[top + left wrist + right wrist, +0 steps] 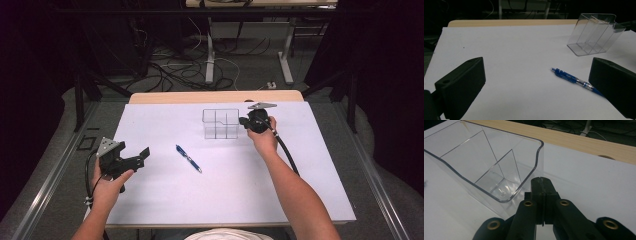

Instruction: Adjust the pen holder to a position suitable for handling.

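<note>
The desk (165, 200) is the largest thing here — a white sheet covers nearly all of it, with a strip of pale wood (215, 96) bare along the far edge at 12 o'clock.

Next in size is a clear plastic organizer (220, 123), standing upright a little past the desk's centre toward 12 o'clock. Thin inner walls split it into several compartments, and its rim steps down from a taller back to a lower front. In the right claw view its compartments (486, 165) look bare.

The right claw (244, 120) sits at the organizer's 3 o'clock side, just beside its wall, held in the person's right hand (265, 137). Its 2 jaws are pressed flat together with nothing between them; the tip (543, 185) is close to the organizer's rounded corner, though whether it touches I cannot tell.

The left claw (144, 154) hangs over the desk toward 9 o'clock, gripped by the left hand (107, 182). Its jaws stand wide apart and hold nothing.

Smallest is a blue pen (188, 158) — it lies flat on the white sheet near the centre, between the 2 claws, well apart from the organizer and touching neither claw. In the left claw view the pen (571, 79) runs partly behind the right-hand jaw.
</note>
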